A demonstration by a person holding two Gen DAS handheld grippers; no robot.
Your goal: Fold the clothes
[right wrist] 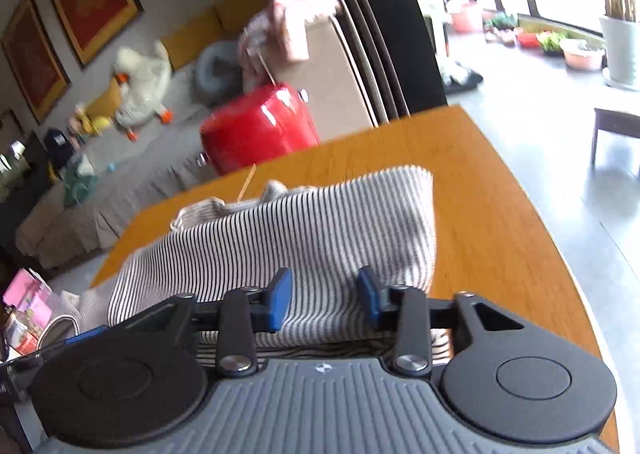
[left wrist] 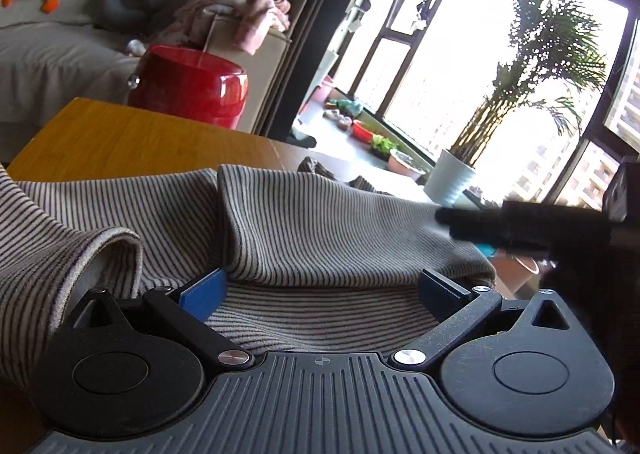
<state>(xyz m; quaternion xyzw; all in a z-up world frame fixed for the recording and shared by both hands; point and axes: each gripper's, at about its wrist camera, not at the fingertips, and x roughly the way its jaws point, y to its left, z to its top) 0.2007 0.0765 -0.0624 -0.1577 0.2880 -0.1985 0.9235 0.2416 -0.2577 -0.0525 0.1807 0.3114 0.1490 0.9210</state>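
On the orange wooden desk [right wrist: 500,214] lies a striped garment [right wrist: 304,222], bunched and partly folded, its far folded edge short of the desk's far edge and its right side near the right edge. Bare wood shows beyond it towards the far corner. The left claw [left wrist: 320,290] is spread wide, cloth lying between its blue pads [left wrist: 202,294]. The right claw [right wrist: 324,300] is also spread, fabric between its fingers. A red stool [right wrist: 260,130] stands just past the desk's far edge.
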